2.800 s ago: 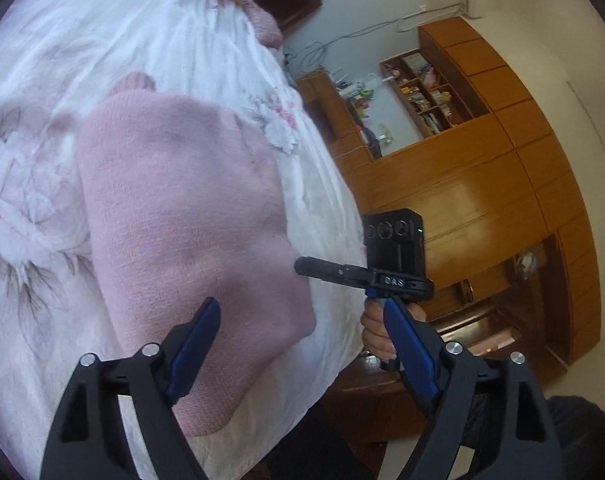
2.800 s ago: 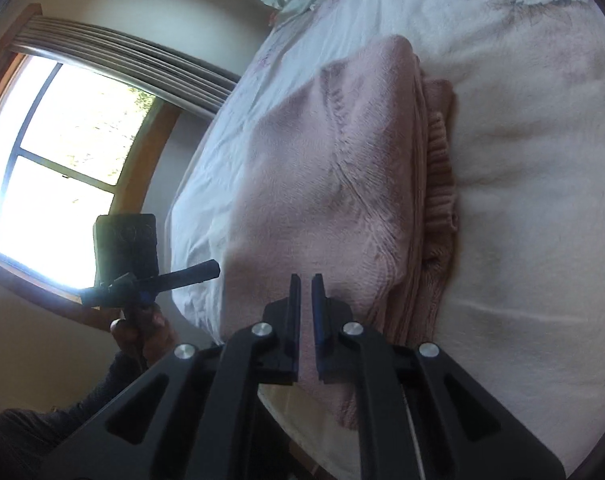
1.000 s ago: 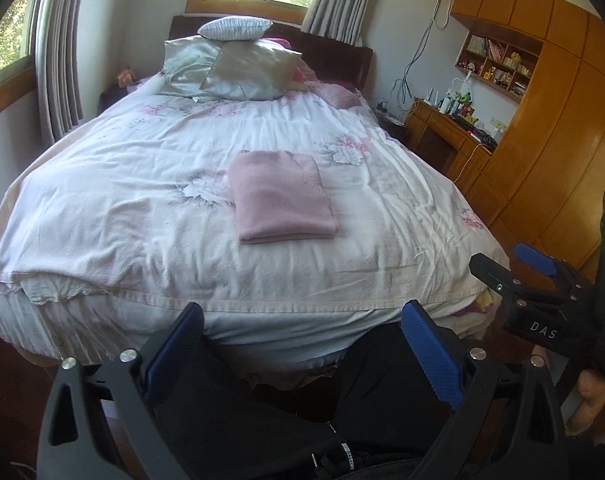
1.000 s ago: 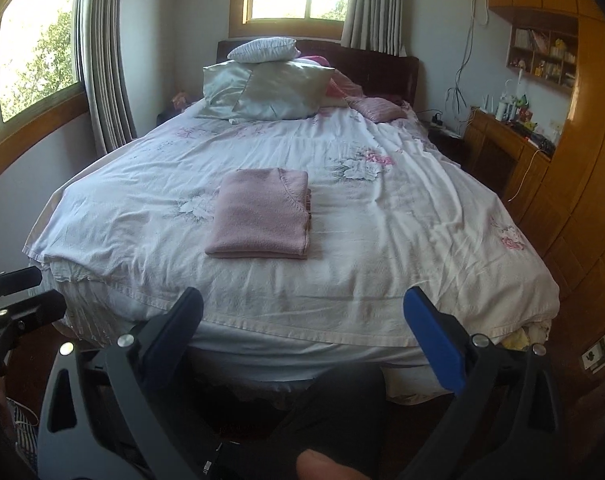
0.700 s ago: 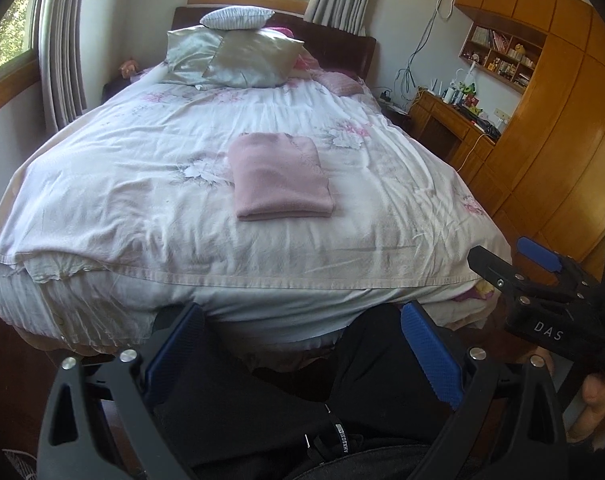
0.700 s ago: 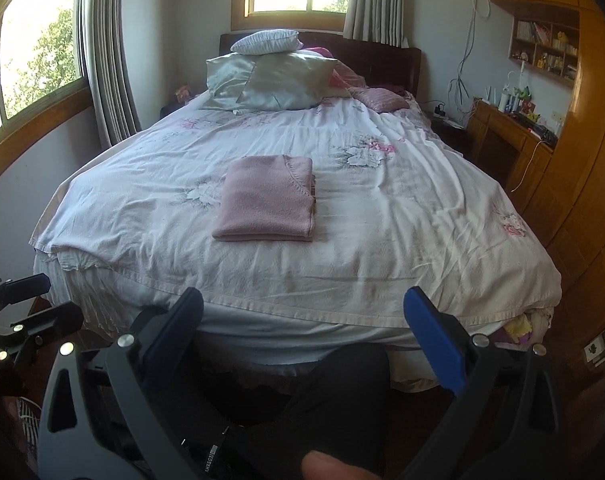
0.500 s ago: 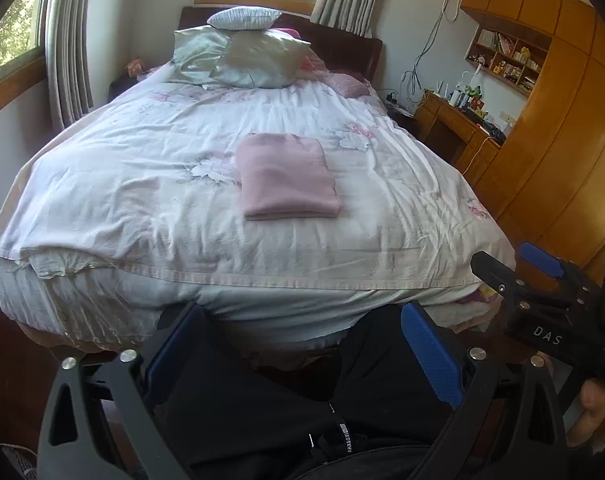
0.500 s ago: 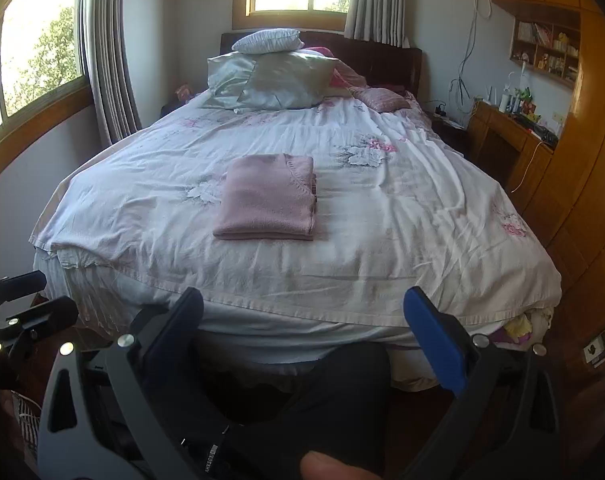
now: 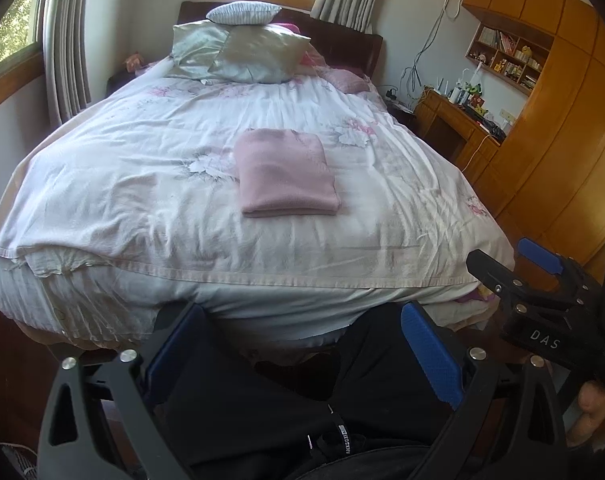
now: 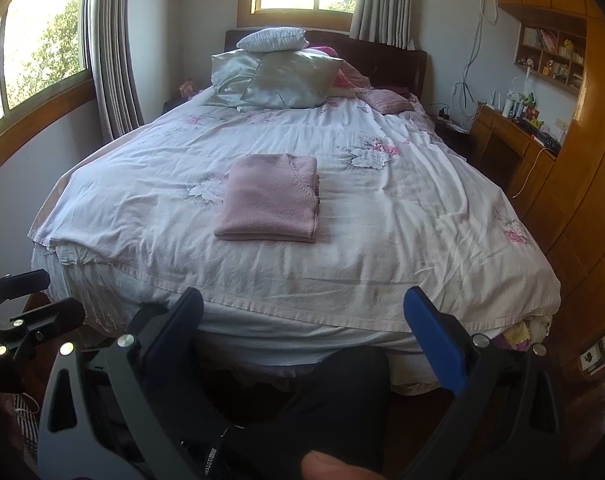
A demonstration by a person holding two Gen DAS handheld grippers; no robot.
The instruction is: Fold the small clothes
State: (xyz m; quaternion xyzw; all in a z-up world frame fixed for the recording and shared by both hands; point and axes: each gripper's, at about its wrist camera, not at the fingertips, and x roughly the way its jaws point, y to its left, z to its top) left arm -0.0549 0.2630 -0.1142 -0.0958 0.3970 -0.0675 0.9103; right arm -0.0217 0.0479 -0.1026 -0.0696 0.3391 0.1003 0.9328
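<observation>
L claw was spread wide w/ nothing in it, held off the foot of the bed. Pink folded sweater lay flat mid-bed, well apart from both. R claw was likewise spread, empty.

"DAS" stands in white on the right gripper
</observation>
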